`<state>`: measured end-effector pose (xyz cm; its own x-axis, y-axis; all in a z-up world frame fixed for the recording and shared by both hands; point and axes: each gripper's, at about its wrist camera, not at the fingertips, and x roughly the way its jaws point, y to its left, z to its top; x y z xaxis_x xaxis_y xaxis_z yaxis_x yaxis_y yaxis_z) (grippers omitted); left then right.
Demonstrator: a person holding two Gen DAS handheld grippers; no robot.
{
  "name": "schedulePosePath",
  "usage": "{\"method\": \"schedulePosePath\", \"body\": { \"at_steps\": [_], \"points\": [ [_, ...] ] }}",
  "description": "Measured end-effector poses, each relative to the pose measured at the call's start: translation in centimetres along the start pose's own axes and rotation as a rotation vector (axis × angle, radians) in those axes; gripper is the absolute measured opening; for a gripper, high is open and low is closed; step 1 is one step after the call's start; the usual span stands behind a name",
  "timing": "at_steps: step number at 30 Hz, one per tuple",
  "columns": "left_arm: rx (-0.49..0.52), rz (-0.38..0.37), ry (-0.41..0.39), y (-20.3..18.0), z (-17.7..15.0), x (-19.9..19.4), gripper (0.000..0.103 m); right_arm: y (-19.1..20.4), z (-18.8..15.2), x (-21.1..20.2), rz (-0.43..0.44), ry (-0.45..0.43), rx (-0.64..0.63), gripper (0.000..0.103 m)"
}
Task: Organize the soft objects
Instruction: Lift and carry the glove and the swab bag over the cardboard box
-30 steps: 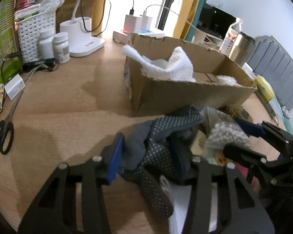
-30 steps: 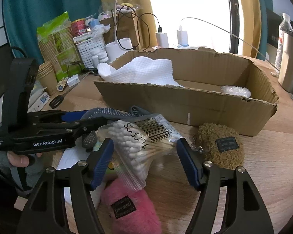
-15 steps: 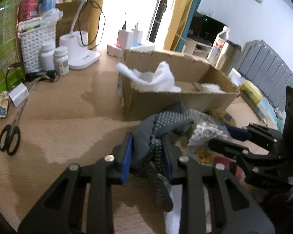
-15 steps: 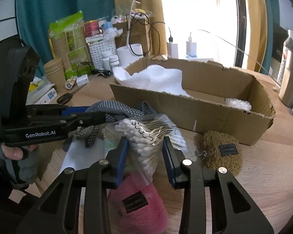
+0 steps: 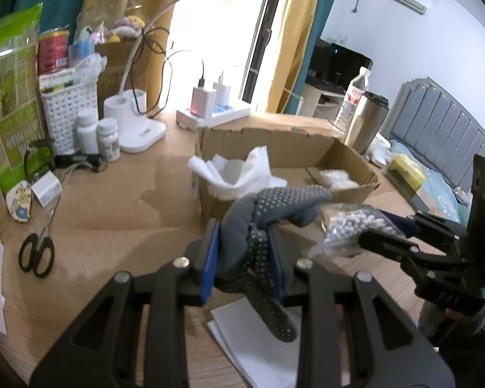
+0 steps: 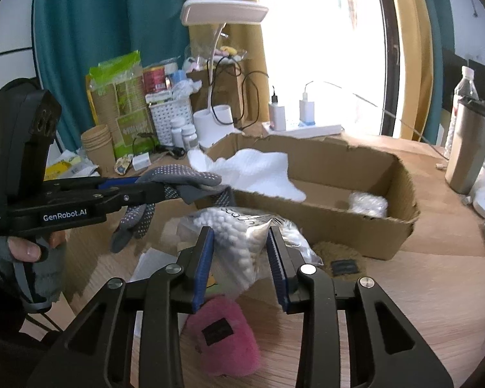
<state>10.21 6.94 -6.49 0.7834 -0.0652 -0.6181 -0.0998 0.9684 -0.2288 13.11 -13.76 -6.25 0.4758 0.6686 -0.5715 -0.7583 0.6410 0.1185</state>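
Note:
My left gripper (image 5: 242,231) is shut on a grey dotted glove (image 5: 284,197), which hangs lifted in front of the cardboard box (image 5: 274,139). In the right wrist view that left gripper (image 6: 177,190) holds the glove (image 6: 177,174) at the left. My right gripper (image 6: 241,236) is closing its jaws on a clear bag of cotton swabs (image 6: 232,223), pads pressing it, raised off the table. The box (image 6: 323,213) holds a white cloth (image 6: 255,171) and a small white bundle (image 6: 368,203). A pink plush (image 6: 223,339) and a brown plush (image 6: 336,252) lie on the table below.
Scissors (image 5: 37,252) lie at the left. Pill bottles (image 5: 108,139), a white basket (image 5: 68,110) and a lamp base (image 5: 135,123) stand behind. A steel tumbler (image 6: 468,148) stands right of the box. White paper (image 5: 252,339) lies under the glove.
Both grippers closed, the left on the glove and the right on the swab bag, then rose with them off the table toward the box.

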Motion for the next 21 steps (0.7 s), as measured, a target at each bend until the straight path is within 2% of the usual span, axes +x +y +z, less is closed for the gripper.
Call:
{"method": "schedulePosePath", "body": {
  "at_steps": [7, 21],
  "points": [
    [0.015, -0.011, -0.047, -1.6, 1.6, -1.0, 0.029, -1.0, 0.5, -1.7, 0.01, -0.042, 0.008, 0.032],
    [0.056, -0.015, -0.069, -4.3, 4.2, -0.4, 0.029, -3.3, 2.5, -4.6, 0.018, -0.154, 0.026, 0.031]
  ]
}}
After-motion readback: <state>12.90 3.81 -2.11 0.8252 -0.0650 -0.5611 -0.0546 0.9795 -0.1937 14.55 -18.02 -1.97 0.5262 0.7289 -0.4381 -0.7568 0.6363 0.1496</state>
